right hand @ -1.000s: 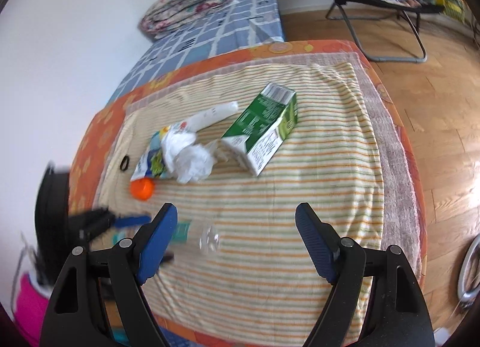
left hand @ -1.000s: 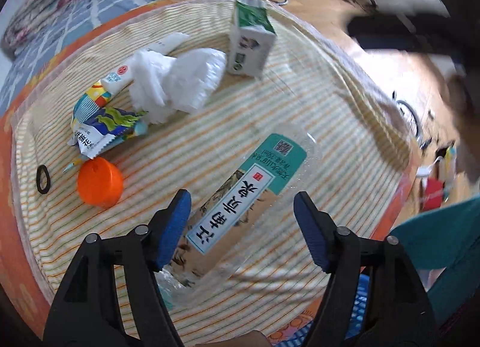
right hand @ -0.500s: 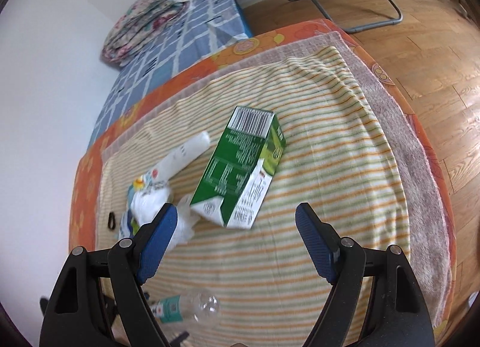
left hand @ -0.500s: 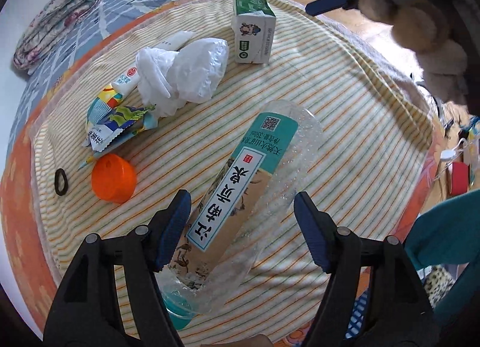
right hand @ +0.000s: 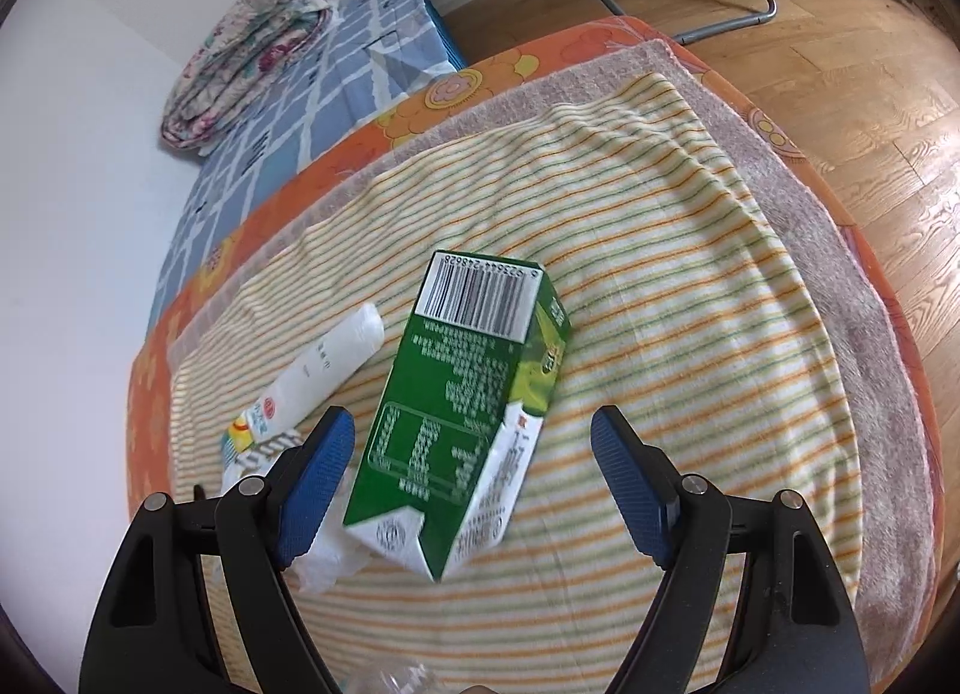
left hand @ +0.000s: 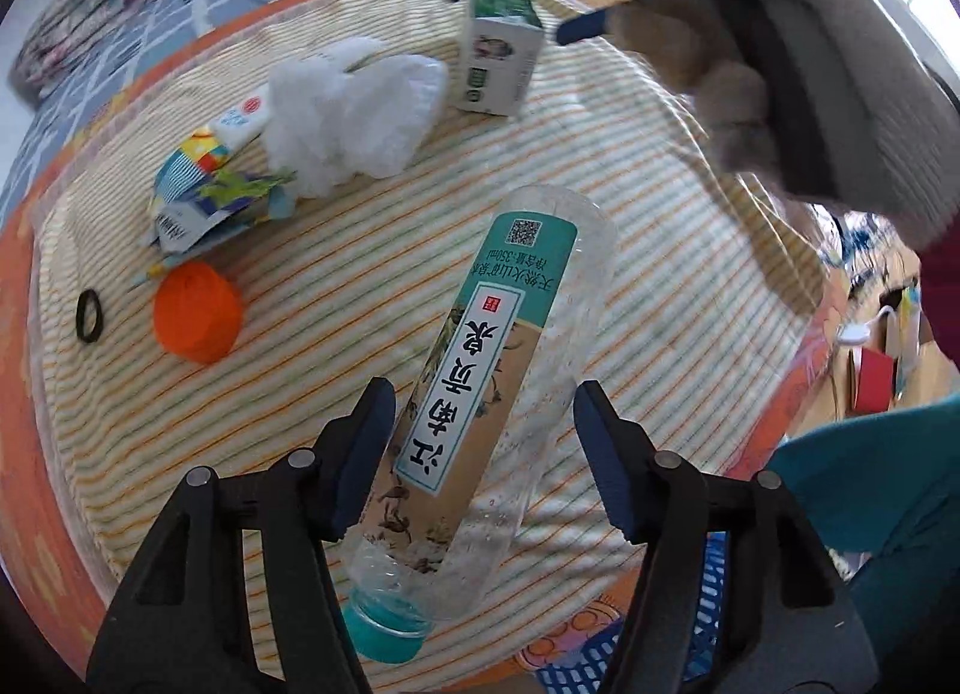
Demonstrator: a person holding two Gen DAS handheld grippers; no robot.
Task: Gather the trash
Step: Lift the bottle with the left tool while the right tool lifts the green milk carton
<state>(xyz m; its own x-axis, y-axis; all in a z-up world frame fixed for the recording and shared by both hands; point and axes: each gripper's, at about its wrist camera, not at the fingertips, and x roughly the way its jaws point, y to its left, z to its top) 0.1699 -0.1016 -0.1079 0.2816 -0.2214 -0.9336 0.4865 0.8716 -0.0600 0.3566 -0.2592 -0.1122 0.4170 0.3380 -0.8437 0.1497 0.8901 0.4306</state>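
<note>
The left gripper (left hand: 483, 454) has just been closing around the clear bottle (left hand: 480, 412) lying between its pads, a gap remaining. The right gripper (right hand: 474, 490) stands wide apart over the green carton (right hand: 462, 430); beyond, a white tube (right hand: 318, 376).

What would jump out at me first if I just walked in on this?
Probably the clear plastic bottle with its teal label, lying on the striped cloth between the blue pads of the left claw, which have just been closing in on it. Next, the green carton lying on its side in front of the open right claw, and the bright orange cap left of the bottle.
</note>
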